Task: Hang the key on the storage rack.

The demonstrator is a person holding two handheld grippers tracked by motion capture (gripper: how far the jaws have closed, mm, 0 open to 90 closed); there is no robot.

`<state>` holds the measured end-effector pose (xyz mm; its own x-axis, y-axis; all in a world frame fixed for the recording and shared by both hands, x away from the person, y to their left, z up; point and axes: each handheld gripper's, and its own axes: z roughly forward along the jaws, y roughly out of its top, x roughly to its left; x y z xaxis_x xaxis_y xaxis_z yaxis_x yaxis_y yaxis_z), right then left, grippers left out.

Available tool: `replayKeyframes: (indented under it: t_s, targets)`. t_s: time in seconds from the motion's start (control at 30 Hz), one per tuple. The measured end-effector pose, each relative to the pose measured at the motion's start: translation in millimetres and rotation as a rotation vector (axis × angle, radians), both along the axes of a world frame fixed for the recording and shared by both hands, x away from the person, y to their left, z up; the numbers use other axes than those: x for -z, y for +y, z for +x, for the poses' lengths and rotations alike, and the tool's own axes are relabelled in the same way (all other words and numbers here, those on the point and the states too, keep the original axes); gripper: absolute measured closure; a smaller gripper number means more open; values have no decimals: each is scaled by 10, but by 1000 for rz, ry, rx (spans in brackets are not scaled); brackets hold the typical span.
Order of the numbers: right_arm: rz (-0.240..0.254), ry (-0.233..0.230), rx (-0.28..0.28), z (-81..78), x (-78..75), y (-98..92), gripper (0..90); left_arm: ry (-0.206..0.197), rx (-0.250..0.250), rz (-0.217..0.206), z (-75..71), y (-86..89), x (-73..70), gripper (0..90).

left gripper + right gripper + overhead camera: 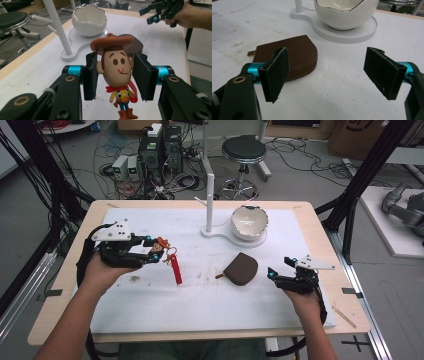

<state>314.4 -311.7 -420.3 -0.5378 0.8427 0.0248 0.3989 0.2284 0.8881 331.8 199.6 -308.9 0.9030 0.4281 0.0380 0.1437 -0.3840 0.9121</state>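
The left gripper [115, 75] is clamped on the head of a cowboy keychain [117, 75], one pad on each cheek, so the body and red strap [176, 270] hang free below, likely to keep them clear of the table [150, 310] while it is carried. It is lifted near the left edge. The right gripper [329, 75] waits near the right edge with jaws wide apart and empty, the brown pouch [294, 53] lying just beyond its left pad, mid-table, before the white bowl [345, 12] on its stand.
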Motion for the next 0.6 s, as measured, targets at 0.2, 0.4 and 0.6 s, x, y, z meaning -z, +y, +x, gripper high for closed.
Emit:
replayKeyframes:
  t_s: [0.2, 0.4, 0.6]
  targets:
    - [-5, -1, -1, 4, 3, 3, 208, 5, 21, -12, 148, -102, -101, 562]
    - [-3, 6, 1, 10, 7, -4, 208, 13, 49, -7, 292, -208, -178, 562]
    - [-5, 5, -3, 18, 15, 0, 208, 7, 72, 0, 420, -327, -299, 561]
